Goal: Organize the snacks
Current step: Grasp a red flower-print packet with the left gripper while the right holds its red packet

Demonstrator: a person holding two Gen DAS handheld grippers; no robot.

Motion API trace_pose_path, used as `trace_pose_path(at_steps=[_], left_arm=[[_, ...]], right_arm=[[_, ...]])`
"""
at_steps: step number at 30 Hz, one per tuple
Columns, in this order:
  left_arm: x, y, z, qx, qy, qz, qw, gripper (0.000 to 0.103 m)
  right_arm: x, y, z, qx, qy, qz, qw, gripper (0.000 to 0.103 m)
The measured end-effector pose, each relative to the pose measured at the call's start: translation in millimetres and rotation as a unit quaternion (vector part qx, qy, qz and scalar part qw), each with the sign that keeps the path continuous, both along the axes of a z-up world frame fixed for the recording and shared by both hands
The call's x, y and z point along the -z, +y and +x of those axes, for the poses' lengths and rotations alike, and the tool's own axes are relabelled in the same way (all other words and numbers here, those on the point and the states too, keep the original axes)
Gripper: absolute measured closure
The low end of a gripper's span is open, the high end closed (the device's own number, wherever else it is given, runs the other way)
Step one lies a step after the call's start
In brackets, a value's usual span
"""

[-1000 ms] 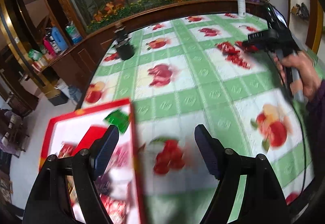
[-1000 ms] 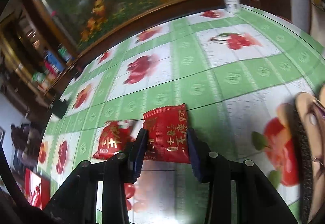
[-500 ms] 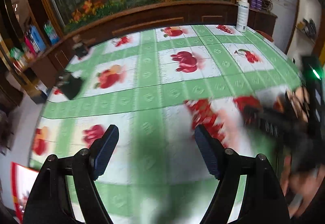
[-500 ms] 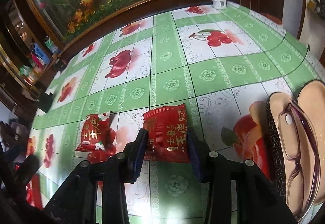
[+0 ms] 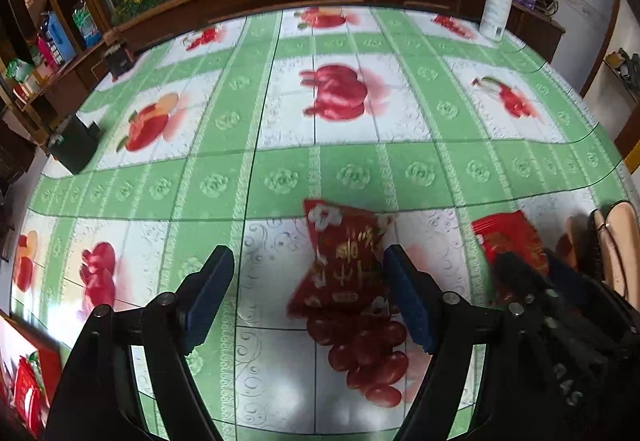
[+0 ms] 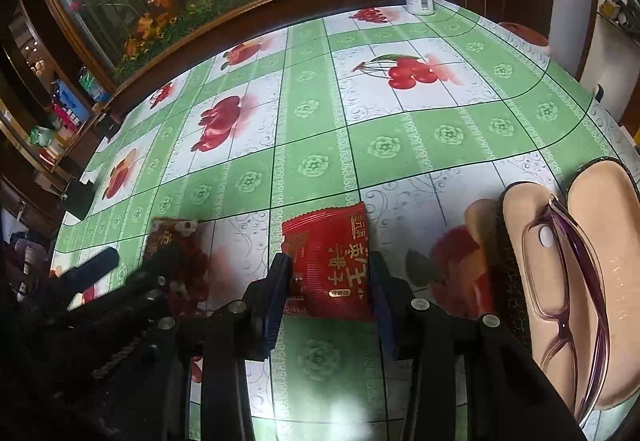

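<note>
Two flat red foil snack packets with gold lettering are seen lying side by side, slightly apart, on the green-and-white fruit-print tablecloth point(image 5: 352, 177). The left gripper point(image 5: 308, 293) is held wide, its right pad beside the left-hand packet point(image 5: 344, 261), no contact confirmed. The right gripper point(image 6: 328, 289) is narrowed around the right-hand packet point(image 6: 328, 261); pad contact cannot be told. Both packets are judged light, crinkly and slippery; a grip across the opposite side edges is advised.

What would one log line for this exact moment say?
left gripper: open over left red packet | right gripper: around right red packet, grip unclear | glasses case: open
</note>
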State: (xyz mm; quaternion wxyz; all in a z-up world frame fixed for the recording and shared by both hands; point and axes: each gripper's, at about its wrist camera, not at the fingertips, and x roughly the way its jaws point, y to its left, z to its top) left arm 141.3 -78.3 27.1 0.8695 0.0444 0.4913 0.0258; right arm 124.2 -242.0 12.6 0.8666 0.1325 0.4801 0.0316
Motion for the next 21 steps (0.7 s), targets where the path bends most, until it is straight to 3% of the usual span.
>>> trace_pose_path(at_steps=[2,11,16,21], left_arm=[[7.9,0.0,3.2,-0.004,0.013,0.005,0.9999,0.025],[10.3,17.3,0.7,0.008,-0.021,-0.028,0.9994,0.027],[8.8,28.8,-2.3,0.02,-0.037,-0.024,0.9989,0.05],[9.6,38.7,-18.6,0.037,-0.047,-0.007,0.9982,0.054]], right_arm=[[-0.2,2.5,-0.1,-0.004,0.0,-0.01,1.0,0.062],[0.0,8.2,-1.7,-0.004,-0.005,-0.028,1.0,0.061],[-0.2,11.3,-1.7,-0.005,-0.007,-0.039,0.999,0.061],[-0.3,16.2,-1.9,-0.009,-0.009,-0.051,0.999,0.062]])
